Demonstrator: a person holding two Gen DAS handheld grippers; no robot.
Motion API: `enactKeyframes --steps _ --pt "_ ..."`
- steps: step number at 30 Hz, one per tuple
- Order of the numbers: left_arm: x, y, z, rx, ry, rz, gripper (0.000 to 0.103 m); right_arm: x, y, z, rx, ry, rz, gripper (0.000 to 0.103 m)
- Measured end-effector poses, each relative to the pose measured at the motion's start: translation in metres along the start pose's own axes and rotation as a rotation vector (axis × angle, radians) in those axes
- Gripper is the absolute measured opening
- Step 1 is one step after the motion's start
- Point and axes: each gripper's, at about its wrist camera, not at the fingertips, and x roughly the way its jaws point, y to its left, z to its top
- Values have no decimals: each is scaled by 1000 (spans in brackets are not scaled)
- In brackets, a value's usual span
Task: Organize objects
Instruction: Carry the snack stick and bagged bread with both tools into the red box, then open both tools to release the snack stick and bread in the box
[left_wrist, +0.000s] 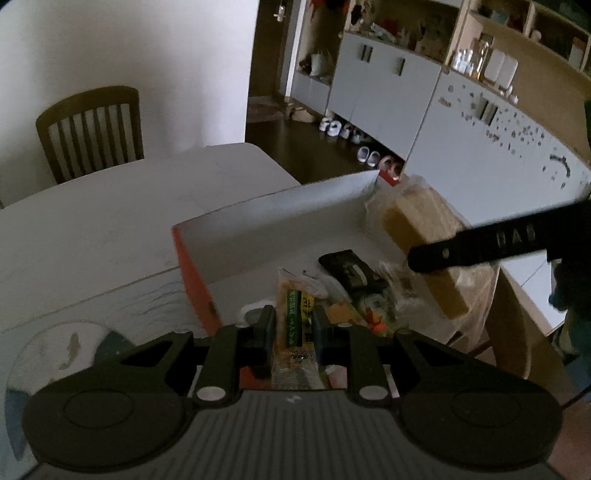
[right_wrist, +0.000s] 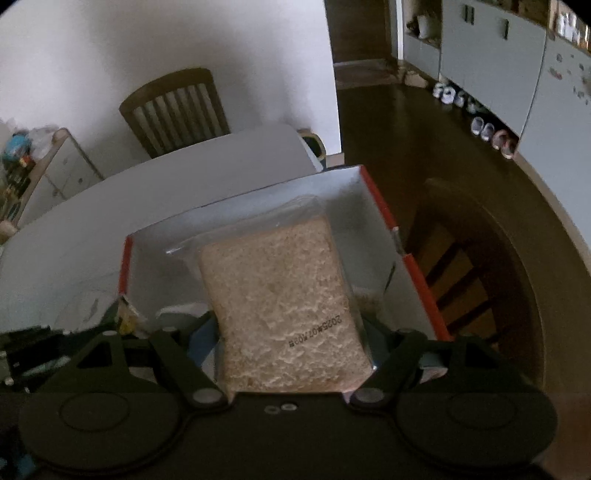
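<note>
The left claw (left_wrist: 293, 326) pinches a yellow snack packet (left_wrist: 295, 328); the right claw (right_wrist: 291, 325) grips bagged bread (right_wrist: 280, 295) over the red-edged box (right_wrist: 373, 195). Lower the bread flat toward twelve o'clock, clear of the walls, before releasing.

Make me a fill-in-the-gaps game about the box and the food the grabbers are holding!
1. The right gripper holds a clear bag of sliced ____.
2. The box has white walls inside and ____ edges outside.
3. The left gripper is ____ on a thin snack packet.
4. Behind the table stands a wooden ____.

Missing words: bread; red; shut; chair
</note>
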Motion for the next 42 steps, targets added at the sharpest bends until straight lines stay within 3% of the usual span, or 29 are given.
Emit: enactKeyframes --steps 8,14,26,35,42 --pt "44 -16 7 21 73 5 20 32 -13 8 -1 22 -22 80" --pt "68 -28 0 80 124 34 20 54 0 4 -37 49 -27 80" --pt "95 -22 -2 57 217 27 20 87 2 -4 -66 118 -73 80" --pt "99 -22 -3 64 231 23 20 91 1 -10 -49 134 -74 79" --pt "96 -21 -3 60 219 4 20 80 -2 -8 -29 99 -58 91"
